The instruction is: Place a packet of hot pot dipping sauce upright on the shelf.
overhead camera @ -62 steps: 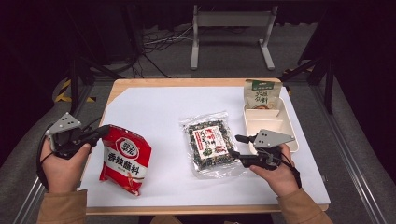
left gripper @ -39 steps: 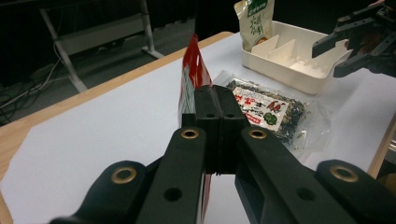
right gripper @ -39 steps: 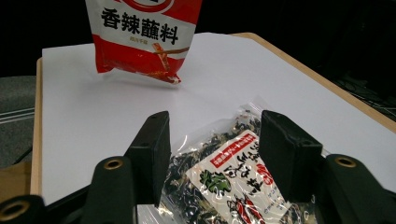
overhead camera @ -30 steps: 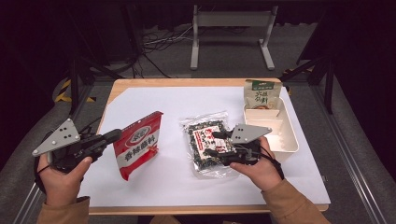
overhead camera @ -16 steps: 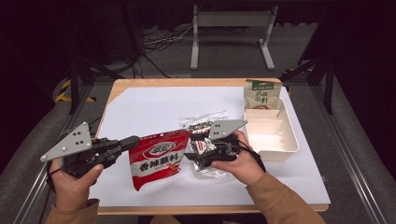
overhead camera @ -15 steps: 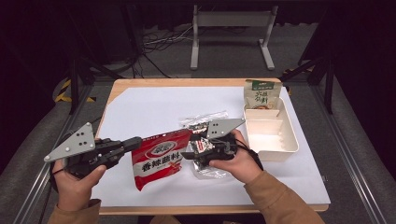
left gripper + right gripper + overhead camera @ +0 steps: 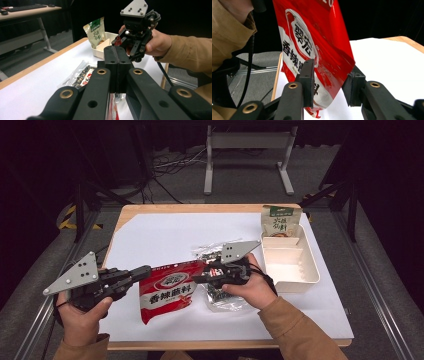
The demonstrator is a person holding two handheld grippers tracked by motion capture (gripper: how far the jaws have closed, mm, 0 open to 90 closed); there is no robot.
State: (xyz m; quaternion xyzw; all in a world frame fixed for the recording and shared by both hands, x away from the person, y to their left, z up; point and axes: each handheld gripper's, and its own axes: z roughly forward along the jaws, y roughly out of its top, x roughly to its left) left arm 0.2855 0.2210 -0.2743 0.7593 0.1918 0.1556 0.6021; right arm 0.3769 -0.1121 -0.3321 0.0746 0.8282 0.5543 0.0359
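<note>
High view: white-covered table [image 7: 150, 235] in dark room; left hand-held gripper [image 7: 145, 270] pinches red packet [image 7: 167, 290].

A wooden table [image 7: 165, 210] carries a white sheet [image 7: 165, 237] over most of its top. On the sheet lie 1 clear seaweed packet [image 7: 222, 297], 1 white divided tray [image 7: 315, 275] and, leaning at the tray's far end, 1 green pouch [image 7: 281, 220].

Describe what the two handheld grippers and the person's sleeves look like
Both the left gripper and the right gripper are black, each with two flat linkage jaws pinned by brass-coloured rivets. A grey three-cornered plate dotted with screw heads tops each one. The right one shows some red parts near its body, and a black cable trails from it. The person wears tan sleeves.
</note>
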